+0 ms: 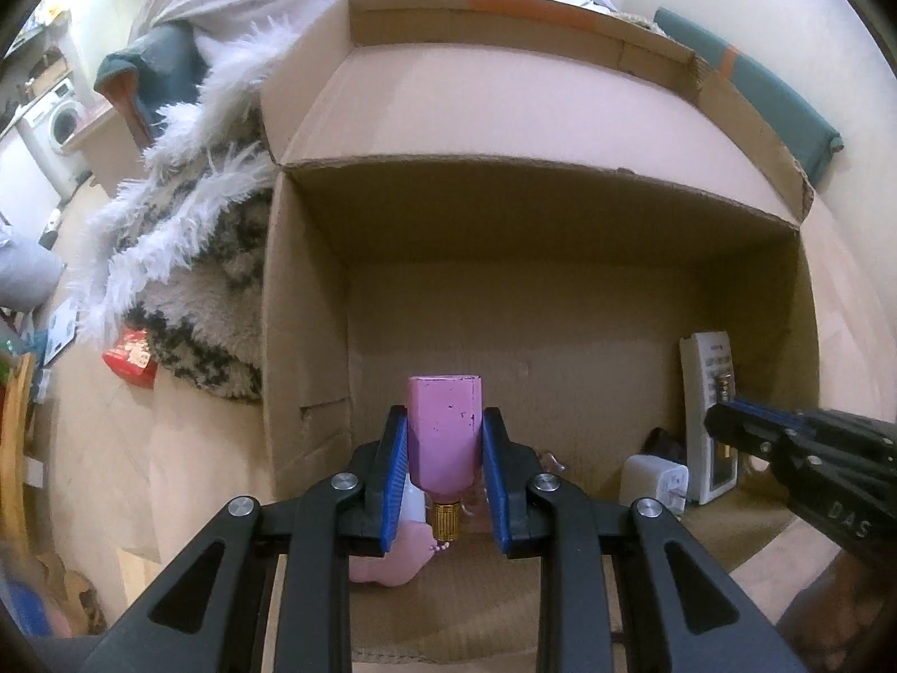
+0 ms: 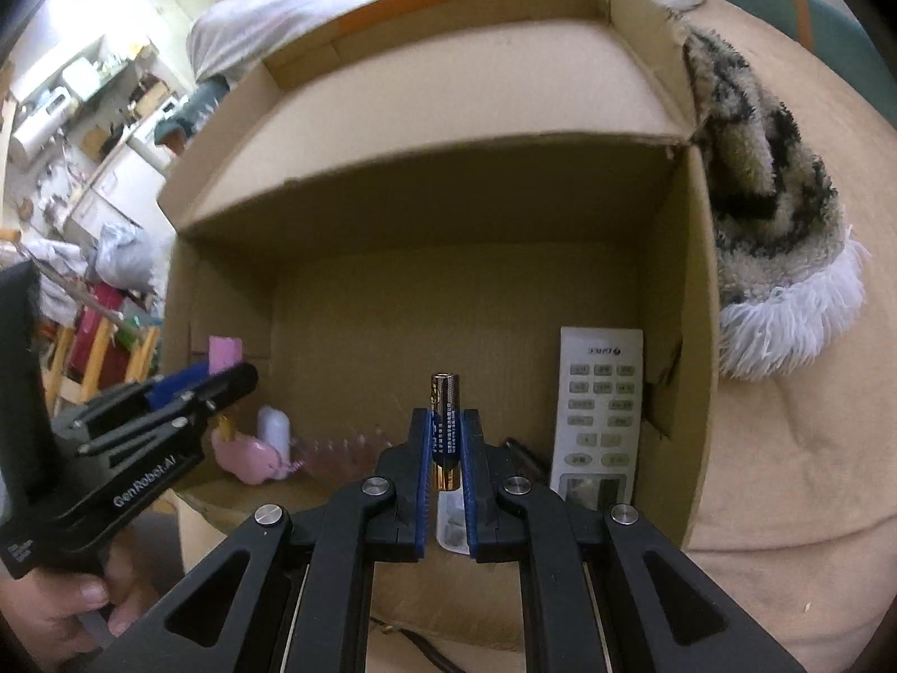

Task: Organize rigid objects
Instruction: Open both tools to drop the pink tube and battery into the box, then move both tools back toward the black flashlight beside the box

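Observation:
An open cardboard box (image 1: pixel 560 291) (image 2: pixel 448 258) lies in front of both grippers. In the left wrist view my left gripper (image 1: pixel 444 420) is shut on a pink bottle (image 1: pixel 445 432), gold cap toward the camera, held over the box's left side. In the right wrist view my right gripper (image 2: pixel 445 420) is shut on a dark battery (image 2: pixel 444 426) with gold ends, over the box's middle. The right gripper (image 1: pixel 723 415) also shows at the right edge of the left wrist view, and the left gripper (image 2: pixel 224 376) at the left of the right wrist view.
Inside the box stand a white remote control (image 2: pixel 600 409) (image 1: pixel 707 409) against the right wall, a white plug adapter (image 1: pixel 656 482), a pink toy (image 2: pixel 246 454) and a clear pink comb (image 2: pixel 342 448). A shaggy patterned rug (image 1: pixel 196 258) (image 2: pixel 757 168) flanks the box. A hand (image 2: pixel 67 605) holds the left gripper.

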`<control>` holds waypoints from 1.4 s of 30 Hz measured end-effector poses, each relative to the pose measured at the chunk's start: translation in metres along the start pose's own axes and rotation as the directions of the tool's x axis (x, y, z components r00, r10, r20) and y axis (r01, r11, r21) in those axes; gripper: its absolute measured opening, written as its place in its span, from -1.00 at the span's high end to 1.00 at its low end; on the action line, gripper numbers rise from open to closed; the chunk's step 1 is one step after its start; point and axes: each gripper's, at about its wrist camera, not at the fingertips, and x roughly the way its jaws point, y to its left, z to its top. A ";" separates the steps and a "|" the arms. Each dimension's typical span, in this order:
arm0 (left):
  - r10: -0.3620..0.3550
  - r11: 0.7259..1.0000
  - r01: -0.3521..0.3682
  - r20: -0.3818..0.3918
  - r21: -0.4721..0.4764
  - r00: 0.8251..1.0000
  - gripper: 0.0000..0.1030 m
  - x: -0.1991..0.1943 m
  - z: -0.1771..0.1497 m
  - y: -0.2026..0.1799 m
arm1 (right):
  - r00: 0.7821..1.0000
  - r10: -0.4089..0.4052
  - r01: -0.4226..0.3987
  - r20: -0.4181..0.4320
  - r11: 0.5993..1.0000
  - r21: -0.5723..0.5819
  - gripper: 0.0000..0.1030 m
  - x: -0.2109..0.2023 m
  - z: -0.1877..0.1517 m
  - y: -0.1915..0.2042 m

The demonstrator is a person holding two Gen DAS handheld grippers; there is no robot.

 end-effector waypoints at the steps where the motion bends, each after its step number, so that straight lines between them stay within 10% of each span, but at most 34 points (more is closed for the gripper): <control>1: 0.000 1.000 0.000 -0.005 0.004 1.000 0.56 0.001 0.000 0.000 | 1.000 -0.005 0.005 -0.011 1.000 0.003 0.78 0.003 -0.001 -0.001; 25: 0.026 0.999 -0.026 0.018 0.024 1.000 0.51 -0.013 -0.005 -0.005 | 1.000 -0.005 0.004 0.006 0.996 0.087 0.70 -0.003 -0.001 -0.020; 29: 0.015 1.000 -0.016 0.051 0.018 0.999 -0.18 -0.025 -0.006 -0.009 | 0.999 0.005 -0.009 0.038 0.995 0.104 -0.39 -0.010 0.000 -0.022; 42: 0.030 0.999 -0.027 0.070 -0.039 0.997 -0.25 -0.032 0.002 0.001 | 0.995 0.072 -0.080 0.067 0.989 0.123 -0.90 -0.016 0.000 -0.021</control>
